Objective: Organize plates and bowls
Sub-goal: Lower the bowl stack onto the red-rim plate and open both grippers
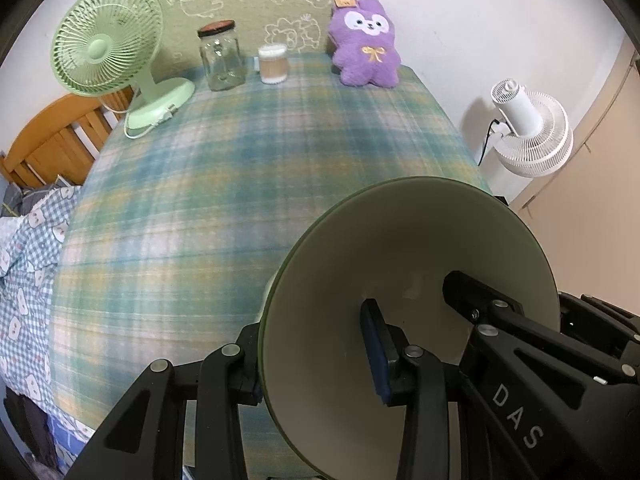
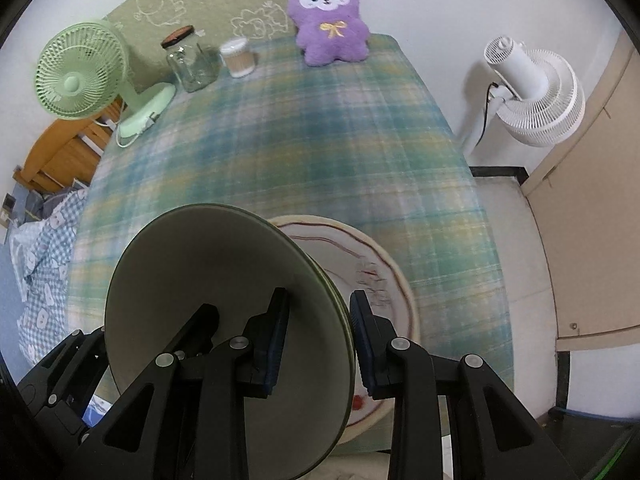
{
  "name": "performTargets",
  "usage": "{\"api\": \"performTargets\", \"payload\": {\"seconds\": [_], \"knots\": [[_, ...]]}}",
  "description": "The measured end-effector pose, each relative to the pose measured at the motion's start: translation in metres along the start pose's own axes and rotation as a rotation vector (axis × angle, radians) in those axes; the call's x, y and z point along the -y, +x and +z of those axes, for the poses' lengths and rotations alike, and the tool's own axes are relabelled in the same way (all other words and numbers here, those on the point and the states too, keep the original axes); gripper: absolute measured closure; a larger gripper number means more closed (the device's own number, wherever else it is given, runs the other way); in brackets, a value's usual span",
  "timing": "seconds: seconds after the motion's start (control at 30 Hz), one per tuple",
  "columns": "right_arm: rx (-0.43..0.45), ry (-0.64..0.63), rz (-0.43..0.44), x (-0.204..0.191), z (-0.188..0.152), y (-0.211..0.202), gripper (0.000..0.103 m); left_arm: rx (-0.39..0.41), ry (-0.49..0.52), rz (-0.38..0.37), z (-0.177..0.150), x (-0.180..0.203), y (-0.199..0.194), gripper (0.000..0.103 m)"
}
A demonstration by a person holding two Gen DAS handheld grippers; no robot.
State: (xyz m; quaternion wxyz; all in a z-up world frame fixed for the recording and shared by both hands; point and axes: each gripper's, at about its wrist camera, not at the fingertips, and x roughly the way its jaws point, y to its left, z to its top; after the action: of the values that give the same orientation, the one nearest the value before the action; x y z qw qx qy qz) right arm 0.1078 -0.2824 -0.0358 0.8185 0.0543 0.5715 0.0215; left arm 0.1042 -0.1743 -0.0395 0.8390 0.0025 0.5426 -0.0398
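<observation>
This is looking like a home, most likely a bedroom. A worktop [image 1: 248, 184] under a blue-green plaid cloth is standing against a white wall, with a purple plush toy [image 1: 366, 44], a green desk fan [image 1: 108, 40], a glass jar [image 1: 222, 58] and a tub of cotton swabs [image 1: 273, 63] sitting along its far edge. A wooden bed frame [image 1: 52, 140] with checked bedding [image 1: 28, 256] is showing at the left, and a white standing fan [image 2: 532, 92] is plugged in by a beige door [image 2: 592, 200] at the right.
</observation>
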Motion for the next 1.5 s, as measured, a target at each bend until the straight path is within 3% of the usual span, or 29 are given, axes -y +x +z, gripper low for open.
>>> {"api": "performTargets", "payload": {"seconds": [0.4,0.97,1.07,1.2,1.5], "knots": [[-0.068,-0.040,0.005,0.030,0.007,0.025,0.068,-0.065,-0.049,0.018,-0.001,0.028,0.026,0.066],[-0.065,-0.089,0.039,0.029,0.010,0.033,0.066,-0.056,-0.094,0.040,-0.002,0.025,0.028,0.062],[-0.068,-0.084,0.041,0.029,0.010,0.033,0.062,-0.053,-0.098,0.043,-0.003,0.024,0.027,0.059],[-0.033,-0.066,0.034,0.033,0.008,0.025,0.046,-0.027,-0.120,0.049,-0.005,0.018,0.019,0.052],[-0.010,-0.028,0.049,0.038,0.004,0.018,0.046,0.005,-0.106,0.043,-0.007,0.019,0.012,0.050]]}}
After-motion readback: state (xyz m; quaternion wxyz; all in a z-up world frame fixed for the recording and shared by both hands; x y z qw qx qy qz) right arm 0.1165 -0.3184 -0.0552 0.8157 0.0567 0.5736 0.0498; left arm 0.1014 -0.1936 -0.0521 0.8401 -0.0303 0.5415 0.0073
